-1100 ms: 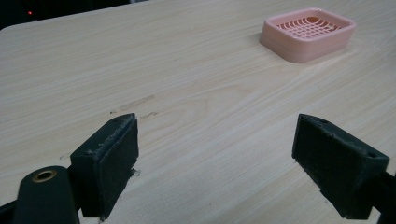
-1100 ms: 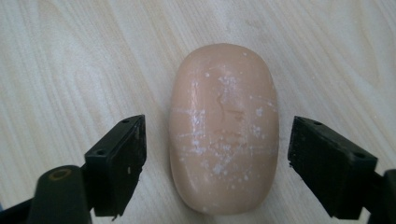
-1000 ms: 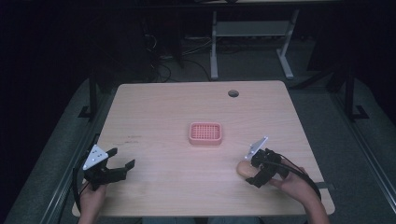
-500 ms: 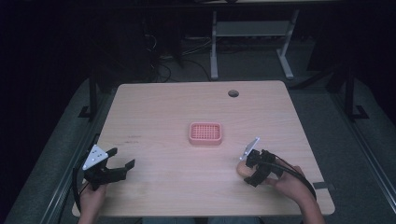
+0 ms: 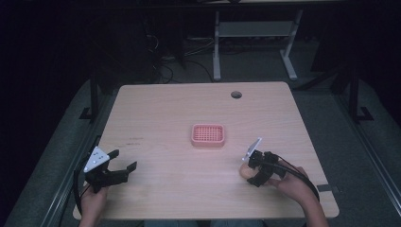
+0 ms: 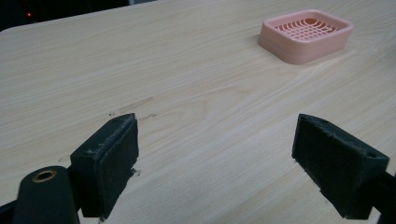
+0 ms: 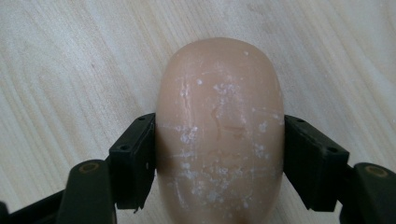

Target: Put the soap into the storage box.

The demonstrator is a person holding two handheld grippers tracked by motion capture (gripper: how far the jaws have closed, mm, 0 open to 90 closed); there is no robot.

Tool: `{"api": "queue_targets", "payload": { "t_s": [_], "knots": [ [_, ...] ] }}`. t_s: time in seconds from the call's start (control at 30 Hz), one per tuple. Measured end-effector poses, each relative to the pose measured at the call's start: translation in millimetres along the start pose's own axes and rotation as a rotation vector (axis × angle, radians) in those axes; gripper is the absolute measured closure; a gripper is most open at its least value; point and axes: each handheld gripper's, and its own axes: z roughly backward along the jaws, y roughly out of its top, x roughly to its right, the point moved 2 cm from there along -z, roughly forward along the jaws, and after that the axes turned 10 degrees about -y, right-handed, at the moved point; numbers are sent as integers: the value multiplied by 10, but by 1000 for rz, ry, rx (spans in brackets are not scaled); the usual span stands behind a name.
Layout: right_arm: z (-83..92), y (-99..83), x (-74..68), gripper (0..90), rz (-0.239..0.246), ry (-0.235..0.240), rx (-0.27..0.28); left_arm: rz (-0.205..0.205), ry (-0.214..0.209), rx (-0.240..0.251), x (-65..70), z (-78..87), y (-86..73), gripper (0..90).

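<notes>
The soap bar [image 7: 219,130] lay low and right of centre, clamped in your right gripper [image 5: 259,166]; the pink dish [image 5: 208,135] at centre sat empty, your left gripper [image 5: 118,165] spread wide. Placing remained, seemingly.

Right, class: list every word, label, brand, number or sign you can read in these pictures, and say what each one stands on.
No readable text anywhere.
Soap bar, held in the right claw: a faint pressed mark on its top, too worn to read.
Pink soap dish: a plain grid, no lettering.
Table: bare wood grain, a few dark scuffs, no label.
Left claw: open, black pads unmarked.
</notes>
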Motion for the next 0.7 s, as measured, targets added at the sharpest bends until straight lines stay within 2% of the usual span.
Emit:
{"api": "queue_targets", "payload": {
  "t_s": [0.17,0.37,0.53,0.7],
  "knots": [
    [-1,5,18,316,7,14,-4,0,0,-1,0,-4,-3,143],
    [6,22,5,320,39,14,-11,2,-2,-2,6,-12,-6,143],
    [20,24,7,321,47,24,10,0,-1,0,5,-8,-7,143],
    [59,45,4,321,58,12,20,2,0,1,8,-4,-6,143]
  ]
}}
